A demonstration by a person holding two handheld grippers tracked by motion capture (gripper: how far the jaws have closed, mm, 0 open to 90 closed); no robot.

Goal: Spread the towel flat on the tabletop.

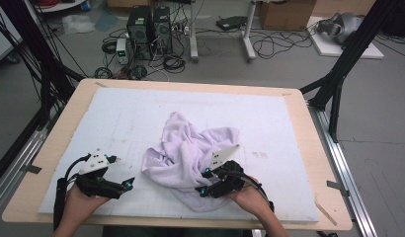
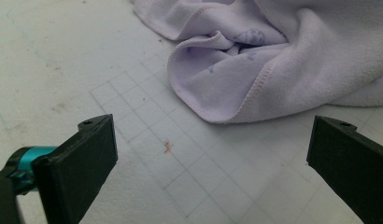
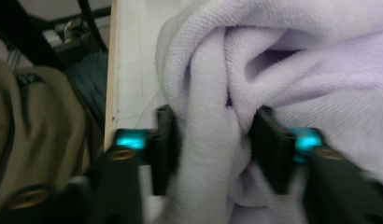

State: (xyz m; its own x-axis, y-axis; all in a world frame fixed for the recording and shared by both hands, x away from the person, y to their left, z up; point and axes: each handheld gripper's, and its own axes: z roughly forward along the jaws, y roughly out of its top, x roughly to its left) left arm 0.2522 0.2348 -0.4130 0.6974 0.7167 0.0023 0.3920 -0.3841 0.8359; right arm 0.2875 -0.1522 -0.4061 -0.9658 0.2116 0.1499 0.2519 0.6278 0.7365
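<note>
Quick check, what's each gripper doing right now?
Left gripper: open, jaws wide apart, holding nothing, just short of the lilac towel.
Right gripper: closed on a bunched fold of the lilac towel.

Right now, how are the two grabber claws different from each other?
The left gripper has its jaws wide apart with nothing between them, while the right gripper has its jaws pressed onto a fold of the purple towel. The left gripper sits beside the towel without touching it; the right gripper is buried in its near edge. Both have black jaws with teal parts, and each is held in a hand over the white mat.
</note>
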